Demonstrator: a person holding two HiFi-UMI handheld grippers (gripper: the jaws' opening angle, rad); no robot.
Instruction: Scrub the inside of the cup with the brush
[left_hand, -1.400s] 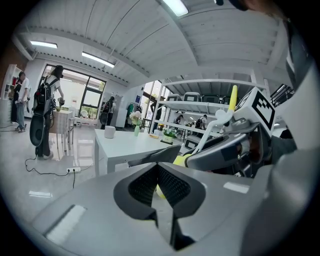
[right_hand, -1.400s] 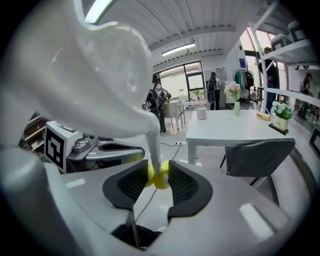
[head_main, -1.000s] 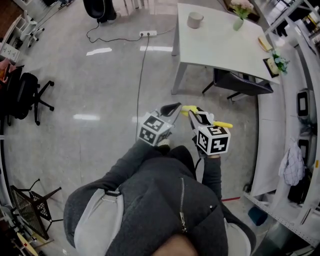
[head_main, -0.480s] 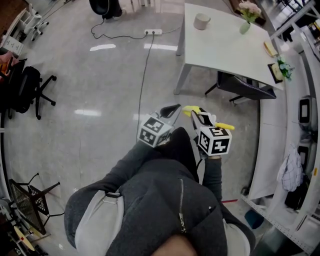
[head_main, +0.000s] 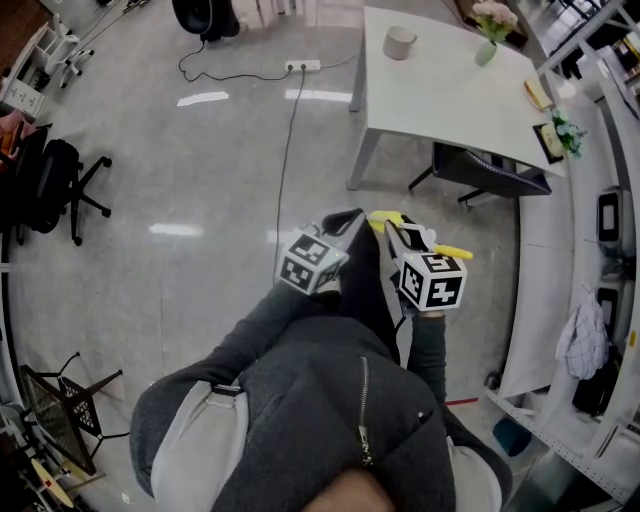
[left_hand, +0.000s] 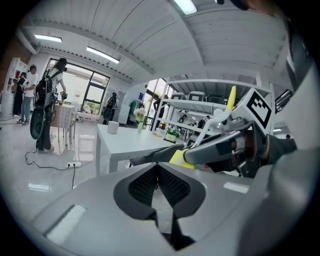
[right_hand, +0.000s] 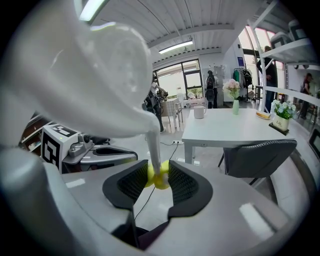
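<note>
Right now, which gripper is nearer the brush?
Right. The right gripper is shut on the brush, at its yellow handle. The left gripper, shut and empty, sits just to its left, not holding it.

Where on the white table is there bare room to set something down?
The white table is bare across its middle and along its near edge, in front of the cup at the far left corner. The far and right edges are crowded: a vase, a flat yellowish item, a small plant.
</note>
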